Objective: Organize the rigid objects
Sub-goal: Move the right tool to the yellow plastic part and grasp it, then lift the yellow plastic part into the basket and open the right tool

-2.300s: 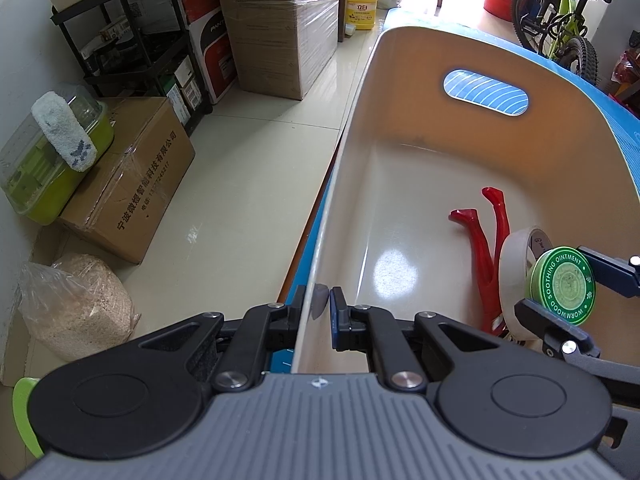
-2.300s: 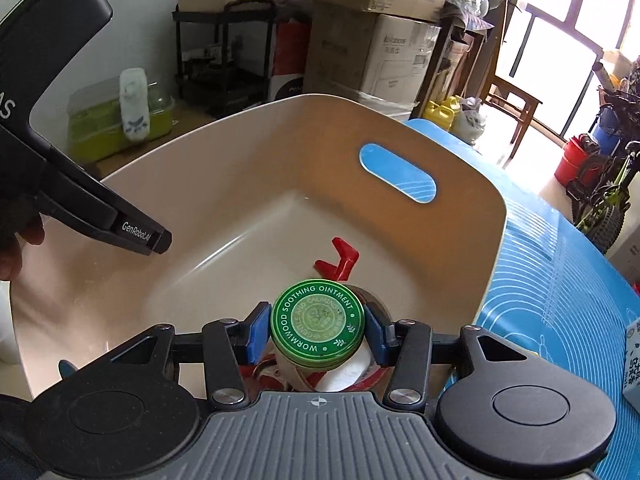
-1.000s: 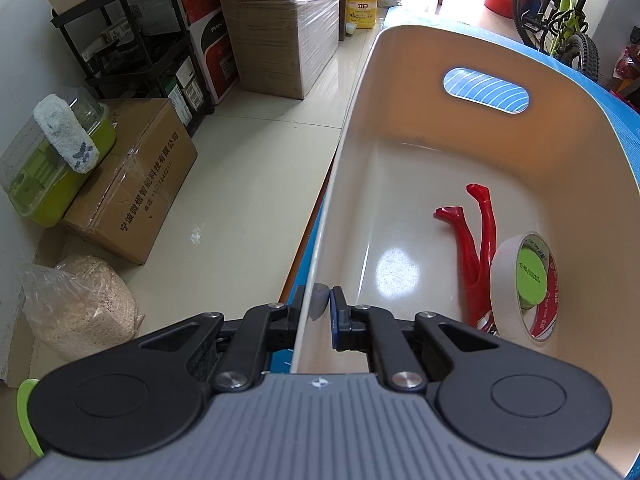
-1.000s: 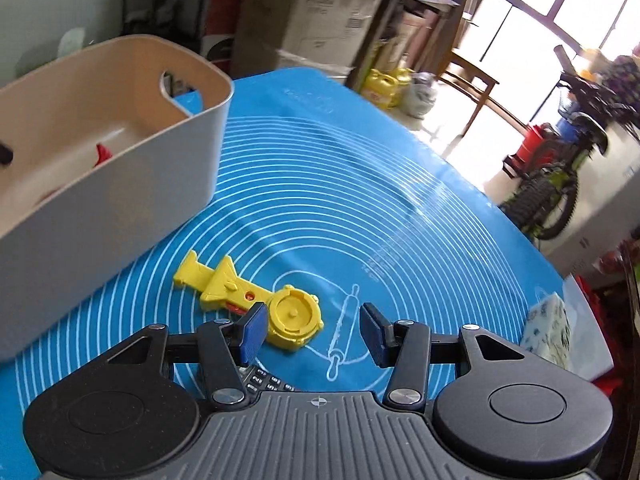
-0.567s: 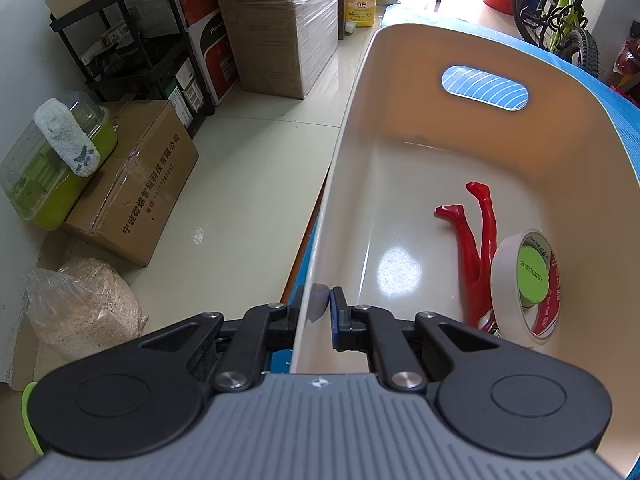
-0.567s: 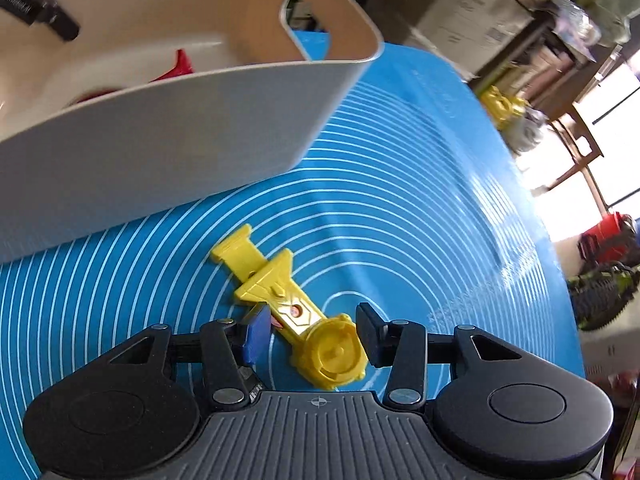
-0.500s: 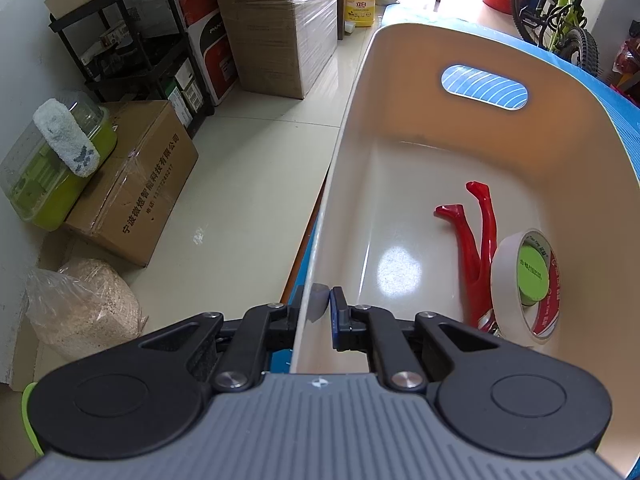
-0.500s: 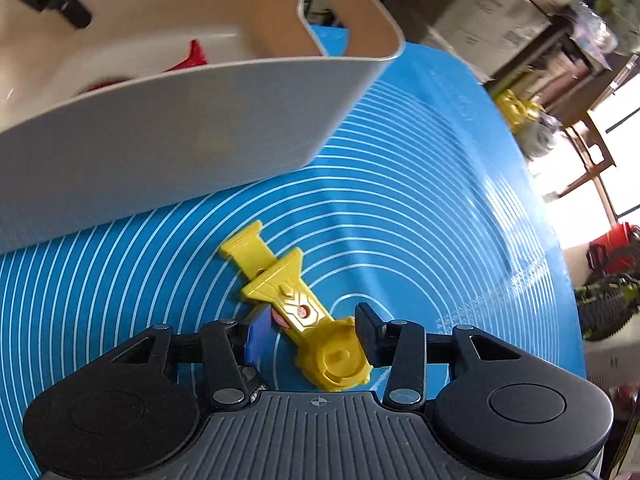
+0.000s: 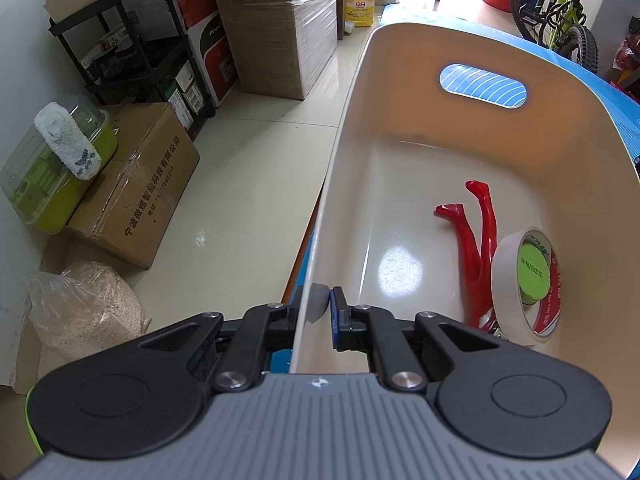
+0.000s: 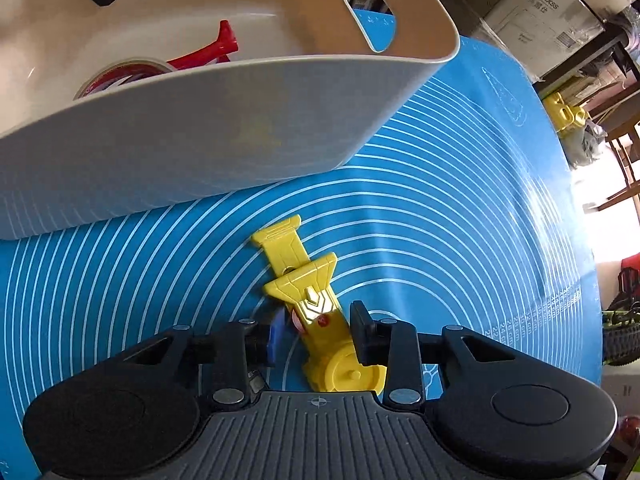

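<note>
Closing right claw (image 10: 316, 334) around yellow plastic toy launcher (image 10: 310, 300) lying on blue bench mat (image 10: 460, 240) beside cream plastic bin (image 10: 200, 128); pads not yet pressing. Next: finish grip, lift into bin. Left claw (image 9: 320, 306) clamped on bin rim. Only left view shows tape roll (image 9: 524, 284) interior.

Left wrist view: close over bin (image 9: 344, 128) rim, looking steeply down inside. Right wrist view: near blue mat (image 10: 460, 208), outside bin's wall. Shared: bin interior
</note>
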